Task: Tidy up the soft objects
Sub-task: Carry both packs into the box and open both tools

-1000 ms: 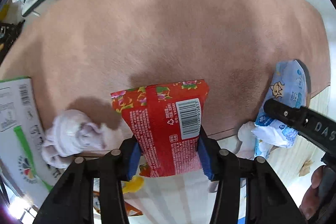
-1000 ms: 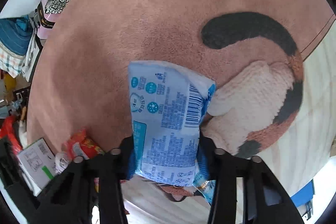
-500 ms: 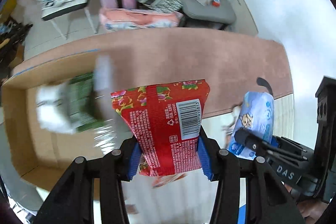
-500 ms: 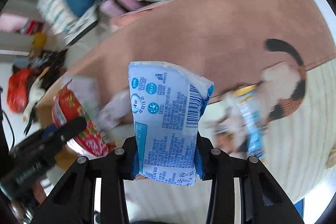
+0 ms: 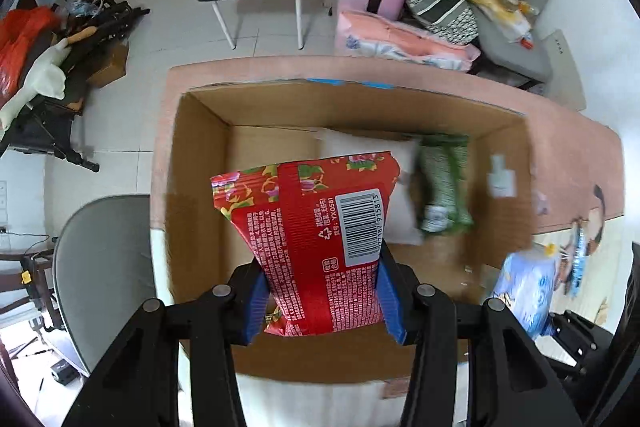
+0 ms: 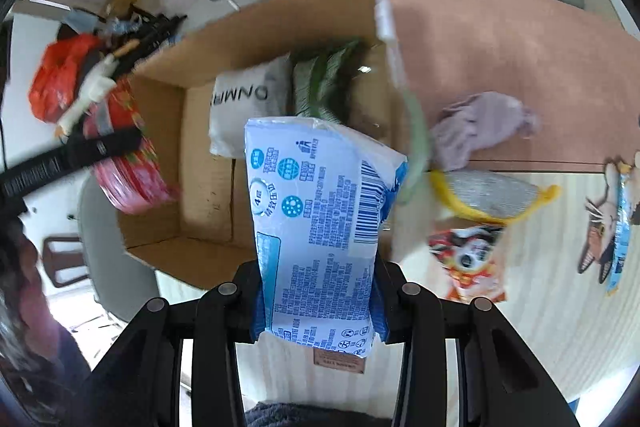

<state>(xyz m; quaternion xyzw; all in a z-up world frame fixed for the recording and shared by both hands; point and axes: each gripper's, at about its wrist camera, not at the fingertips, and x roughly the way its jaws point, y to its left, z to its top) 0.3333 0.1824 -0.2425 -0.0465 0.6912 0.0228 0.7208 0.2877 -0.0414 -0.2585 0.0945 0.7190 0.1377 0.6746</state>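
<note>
Red flower-print soft pack (image 5: pixel 316 247) pinched in left tongs (image 5: pixel 322 297), hanging over the open brown cardboard box (image 5: pixel 200 195). Pale blue printed tissue pack (image 6: pixel 320 243) pinched in right tongs (image 6: pixel 318 301), at the box's near right edge. Inside already: white soft pack (image 6: pixel 250 107) & green striped pack (image 5: pixel 442 183).

Left on the surface, by my read: lilac cloth bundle (image 6: pixel 480 131), yellow-rimmed grey item (image 6: pixel 492 197), cartoon-print packet (image 6: pixel 468 263).

Box floor partly hidden behind held packs; right side blurred, far-right blue strip unclear.
</note>
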